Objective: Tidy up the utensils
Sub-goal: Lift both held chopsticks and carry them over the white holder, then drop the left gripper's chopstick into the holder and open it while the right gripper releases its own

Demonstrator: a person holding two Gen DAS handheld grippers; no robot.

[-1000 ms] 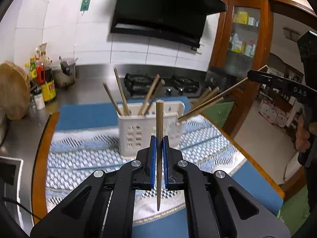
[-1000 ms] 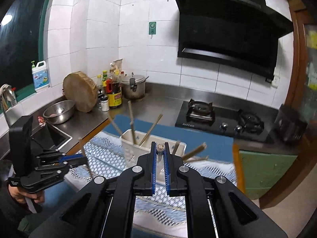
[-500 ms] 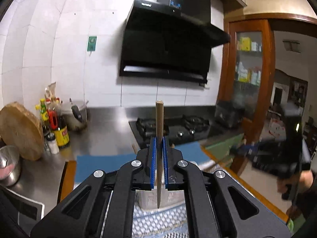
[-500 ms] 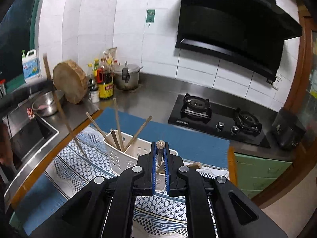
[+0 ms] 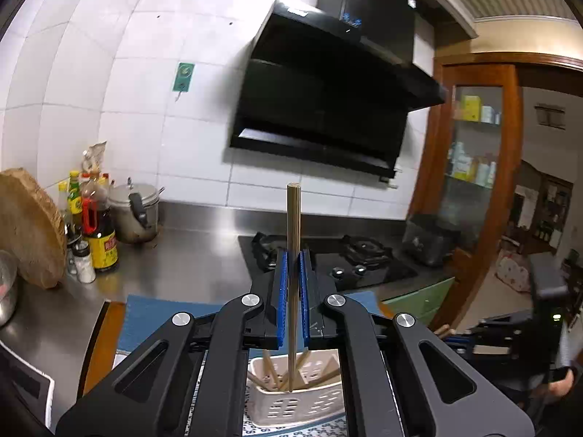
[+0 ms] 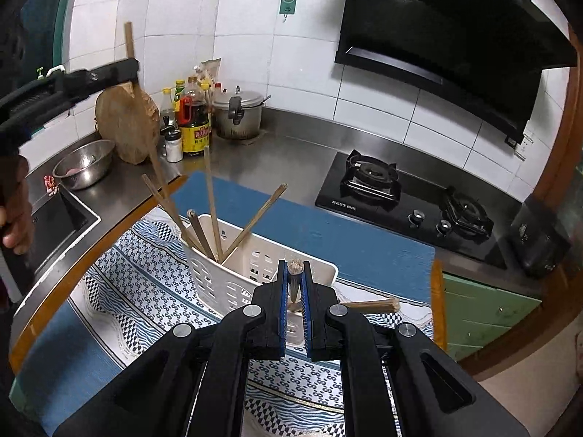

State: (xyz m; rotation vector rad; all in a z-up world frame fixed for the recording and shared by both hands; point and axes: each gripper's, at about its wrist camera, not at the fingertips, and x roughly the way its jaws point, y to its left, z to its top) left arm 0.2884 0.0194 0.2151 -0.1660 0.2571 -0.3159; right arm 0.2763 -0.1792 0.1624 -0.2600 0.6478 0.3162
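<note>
Looking along the left gripper (image 5: 292, 284) in its own wrist view, its jaws pinch one chopstick (image 5: 293, 240), which stands upright between the blue pads, its blunt end above them and its thin tip hanging over the white utensil basket (image 5: 291, 406) below. Inside that basket at least three more chopsticks lean against the walls; the jaws hide part of it, so the full count is unclear here. Two burners show on the black gas stove (image 5: 364, 255) behind. At the lower right edge the right gripper (image 5: 503, 331) appears dark and blurred, with one wooden end poking out beside it.

From the right wrist view, the right gripper (image 6: 295, 291) has its jaws pressed on one chopstick end (image 6: 295, 267), seen end-on between the blue pads, just above the basket (image 6: 233, 284). Four chopsticks lean in the basket's left part (image 6: 213, 204). One further chopstick lies level past the basket's right side (image 6: 368, 305), over the patterned cloth (image 6: 145, 284) on the table (image 6: 262, 145). At upper left the left gripper (image 6: 125, 69) holds its single long chopstick (image 6: 145, 138), slanting down toward the basket. One steel bowl (image 6: 83, 162) and one round wooden block (image 6: 125, 123) sit near the bottles.
</note>
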